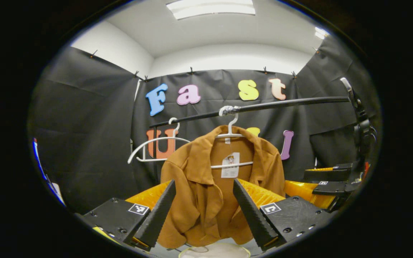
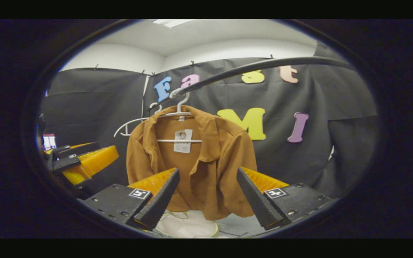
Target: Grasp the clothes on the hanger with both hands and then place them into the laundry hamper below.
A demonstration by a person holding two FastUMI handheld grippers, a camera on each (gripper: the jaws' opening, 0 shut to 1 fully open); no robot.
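Observation:
A brown collared shirt (image 1: 213,186) (image 2: 206,161) hangs on a white hanger (image 1: 230,134) (image 2: 177,114) from a black rail (image 1: 264,105) (image 2: 249,68). A paper tag (image 1: 230,165) (image 2: 183,141) dangles inside its collar. My left gripper (image 1: 203,195) is open in front of the shirt, fingers apart from the cloth. My right gripper (image 2: 208,181) is open too, facing the shirt's lower half without touching it. Below the shirt, the pale rim of the laundry hamper (image 1: 215,251) (image 2: 188,224) shows. The right gripper (image 1: 335,182) appears at the right of the left gripper view, the left gripper (image 2: 81,161) at the left of the right gripper view.
A second, bare white hanger (image 1: 156,145) (image 2: 131,125) hangs on the rail to the left of the shirt. A black stand (image 1: 360,122) holds the rail's right end. Black cloth walls close the booth behind and on both sides.

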